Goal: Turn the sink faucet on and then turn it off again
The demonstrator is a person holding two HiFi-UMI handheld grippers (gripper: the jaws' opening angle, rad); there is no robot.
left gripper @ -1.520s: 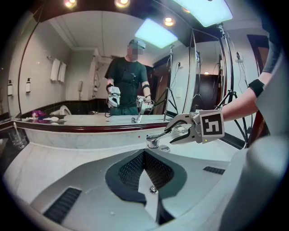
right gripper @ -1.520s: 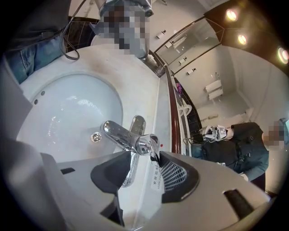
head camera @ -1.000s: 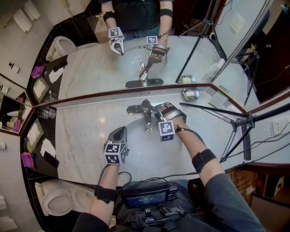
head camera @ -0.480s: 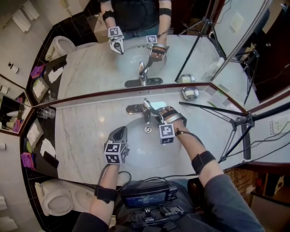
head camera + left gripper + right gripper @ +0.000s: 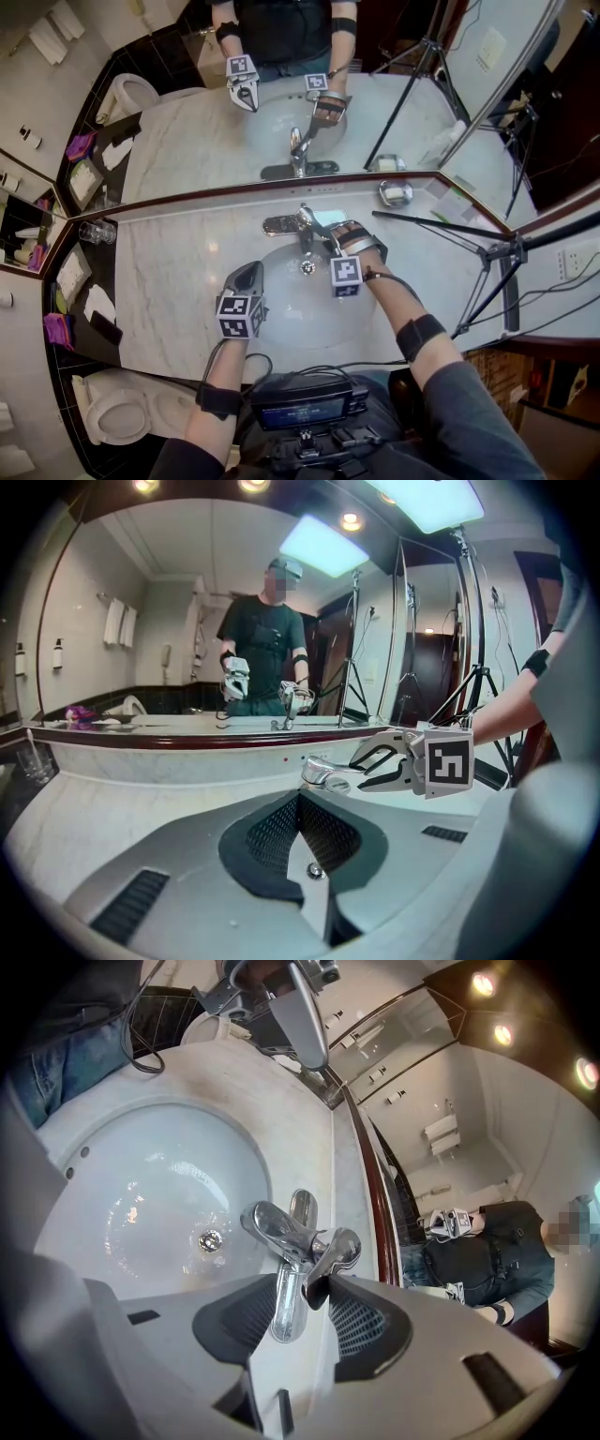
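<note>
Sitting at the back rim of the white sink basin [image 5: 281,323] was the chrome faucet [image 5: 302,228], its lever [image 5: 284,1302] clamped in the right gripper [image 5: 328,230]. The left gripper [image 5: 247,272] was closed and empty above the marble counter [image 5: 169,272], beneath a wall mirror [image 5: 187,131].

Bathroom, perhaps hotel (sink [image 5: 298,317], toilet [image 5: 117,413], mirror [image 5: 187,131])

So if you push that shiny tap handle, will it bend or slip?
Probably not bend: the faucet lever looks like solid chrome. It could be slippery, being mirror-polished, so the right gripper clamps it from both sides. It should pivot rather than tip, since the faucet is fixed to the marble counter.
</note>
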